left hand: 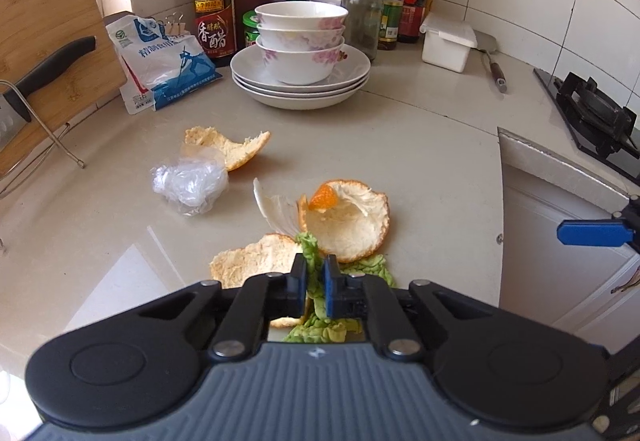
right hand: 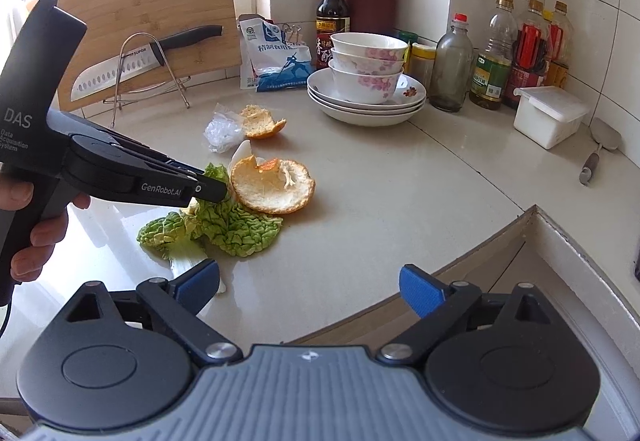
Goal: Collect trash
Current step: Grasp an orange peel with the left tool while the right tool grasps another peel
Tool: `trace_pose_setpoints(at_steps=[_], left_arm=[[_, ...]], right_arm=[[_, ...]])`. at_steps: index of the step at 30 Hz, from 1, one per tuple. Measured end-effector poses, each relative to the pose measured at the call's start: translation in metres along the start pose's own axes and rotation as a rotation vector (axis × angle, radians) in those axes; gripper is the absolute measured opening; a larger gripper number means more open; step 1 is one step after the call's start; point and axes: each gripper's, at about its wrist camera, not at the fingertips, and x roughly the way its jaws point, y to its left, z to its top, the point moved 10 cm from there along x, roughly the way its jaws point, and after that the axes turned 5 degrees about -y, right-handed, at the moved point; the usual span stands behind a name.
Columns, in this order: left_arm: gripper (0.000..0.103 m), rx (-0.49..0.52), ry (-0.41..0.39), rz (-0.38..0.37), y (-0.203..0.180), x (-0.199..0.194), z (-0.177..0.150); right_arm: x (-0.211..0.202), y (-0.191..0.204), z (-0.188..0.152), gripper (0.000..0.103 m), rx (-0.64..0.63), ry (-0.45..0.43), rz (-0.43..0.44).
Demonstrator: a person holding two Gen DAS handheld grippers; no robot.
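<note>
My left gripper (left hand: 315,273) is shut on a green cabbage leaf (left hand: 312,253) lying on the counter; it also shows in the right wrist view (right hand: 218,193), pinching the leaf (right hand: 236,227). A large orange peel (left hand: 346,221) (right hand: 274,185) lies just beyond it. A second peel (left hand: 252,261) lies to the left, a third (left hand: 226,145) (right hand: 260,121) farther back beside a crumpled clear plastic wrap (left hand: 188,183) (right hand: 222,131). My right gripper (right hand: 310,291) is open and empty above the counter's front edge; one blue finger (left hand: 592,233) shows at the right.
Stacked bowls on plates (left hand: 300,57) (right hand: 366,81), a salt bag (left hand: 168,65), sauce and oil bottles (right hand: 490,61), a white box (right hand: 550,115) and a spatula (right hand: 600,153) stand at the back. A cutting board with knife (right hand: 148,57) stands left. A stove (left hand: 592,113) is at the right.
</note>
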Motion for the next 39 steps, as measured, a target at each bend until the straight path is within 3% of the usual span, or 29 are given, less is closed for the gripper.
trace_pose_setpoints(at_steps=[4,10,14,20,23,25,30,36,39], left_arm=[[0.004,-0.011,-0.022,-0.034,0.007,-0.018,0.009],[0.003,-0.014,-0.059,-0.017,0.025,-0.038,0.022],[0.004,-0.007,-0.033,-0.004,0.033,-0.035,0.017],[0.005,-0.014,0.028,-0.017,0.044,-0.022,0.003],[0.011,-0.023,0.048,-0.016,0.052,-0.015,-0.002],[0.018,-0.037,0.061,-0.002,0.06,-0.008,-0.004],[0.042,-0.061,0.091,-0.034,0.068,0.01,-0.007],[0.044,-0.05,0.107,-0.065,0.072,0.032,-0.011],[0.041,-0.044,0.11,-0.112,0.07,0.034,-0.01]], right_arm=[[0.012,0.002,0.01,0.098,-0.019,-0.005,0.027],[0.044,0.006,0.027,0.091,-0.024,0.001,0.091],[0.072,0.008,0.04,0.087,-0.015,0.011,0.129],[0.114,0.01,0.046,0.073,-0.015,0.055,0.157],[0.128,0.009,0.041,0.061,-0.005,0.079,0.161],[0.132,0.008,0.039,0.046,0.007,0.083,0.165],[0.132,0.006,0.04,0.028,0.033,0.065,0.195],[0.13,0.002,0.041,0.021,0.07,0.062,0.203],[0.129,0.002,0.042,0.019,0.073,0.056,0.206]])
